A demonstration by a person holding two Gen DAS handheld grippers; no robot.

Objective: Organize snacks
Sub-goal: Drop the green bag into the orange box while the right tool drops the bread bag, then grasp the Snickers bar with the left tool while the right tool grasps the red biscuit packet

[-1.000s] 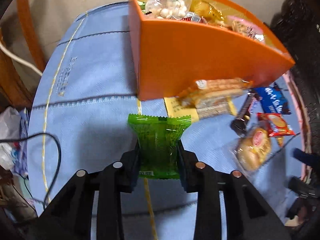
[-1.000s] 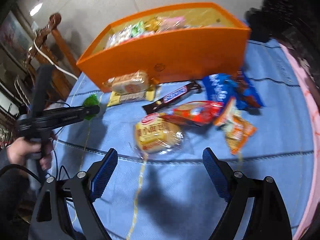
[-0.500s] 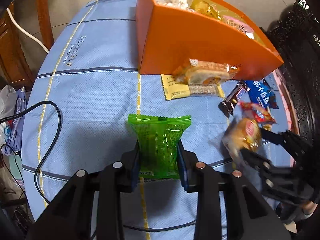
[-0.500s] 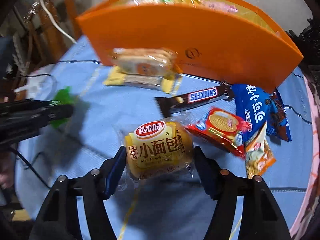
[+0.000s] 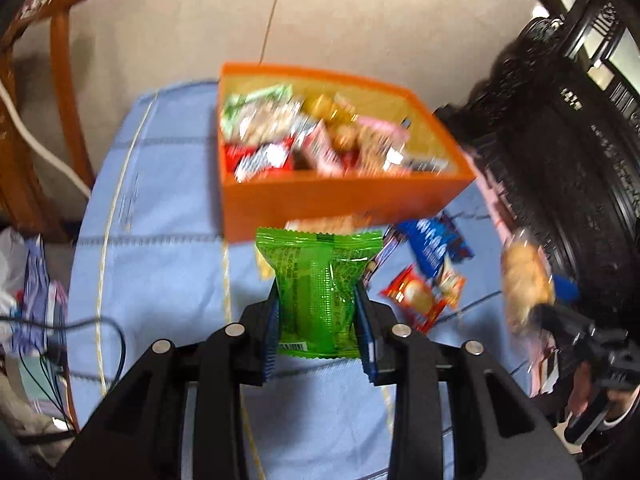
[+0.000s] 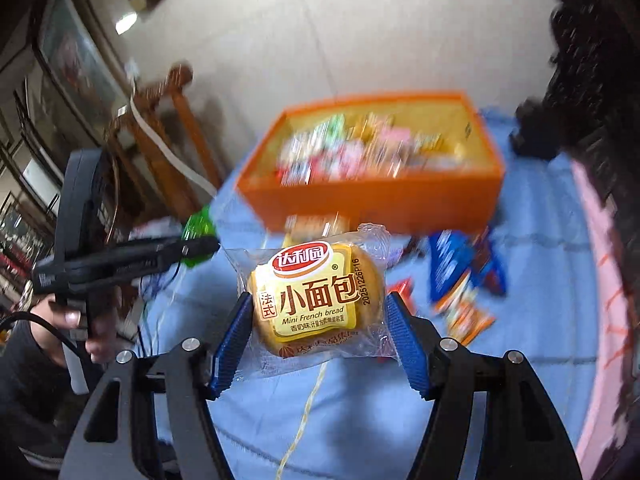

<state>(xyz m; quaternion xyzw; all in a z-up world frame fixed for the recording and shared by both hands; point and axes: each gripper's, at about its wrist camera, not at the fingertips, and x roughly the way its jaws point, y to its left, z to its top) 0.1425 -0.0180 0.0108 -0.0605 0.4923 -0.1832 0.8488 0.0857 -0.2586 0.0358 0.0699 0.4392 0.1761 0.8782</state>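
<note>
We find both tongs loaded and clear of the blue tablecloth (image 5: 160, 240). The left gripper (image 5: 318, 312) pinches a green snack packet (image 5: 316, 288) across its narrow width, long axis running up the frame along the fingers. The right gripper (image 6: 320, 320), its jaws having just closed in, clamps a wrapped mini bread bun (image 6: 316, 300) by its sides.

The deciding relation: the orange box (image 5: 340, 204) lies ahead of and below both loads, in the upper centre of each view, open top showing, already well stocked. In the left view the packet's top edge overlaps the box's near wall; we judge the left hand slightly nearer.

The left view alone shows the loose packets remaining at centre right: a blue packet (image 5: 436, 240) and a red packet (image 5: 416, 296). The right view alone shows the person's hand (image 6: 96, 320) on the left tool's grip. Both views are motion-blurred; the box contents cannot be itemised.
</note>
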